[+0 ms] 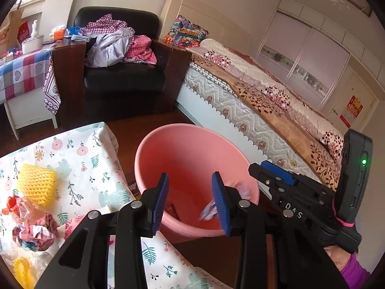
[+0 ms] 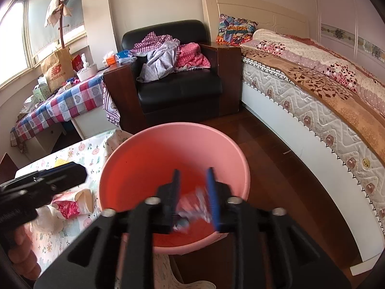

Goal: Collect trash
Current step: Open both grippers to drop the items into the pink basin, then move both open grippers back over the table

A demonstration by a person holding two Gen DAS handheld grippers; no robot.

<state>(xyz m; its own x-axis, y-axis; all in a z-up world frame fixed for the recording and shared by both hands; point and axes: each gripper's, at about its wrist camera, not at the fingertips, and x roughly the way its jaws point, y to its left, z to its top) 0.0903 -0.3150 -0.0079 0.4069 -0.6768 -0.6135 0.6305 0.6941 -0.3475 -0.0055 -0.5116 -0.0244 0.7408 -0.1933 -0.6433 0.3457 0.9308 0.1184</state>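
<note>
Trash: crumpled wrapper (image 2: 192, 207) drops blurred between my right gripper (image 2: 193, 192)'s parted jaws into the pink bin (image 1: 144, 149), my left gripper (image 1: 190, 200) open and empty over it, more paper wads (image 1: 33, 233) and yellow foam net (image 1: 36, 187) left on the table (image 1: 96, 144).

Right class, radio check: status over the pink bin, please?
Left gripper open, nothing between jaws. Right gripper open, blurred paper scrap between jaws, over pink bin. More crumpled paper and yellow foam net on table. Nothing blocking.
</note>
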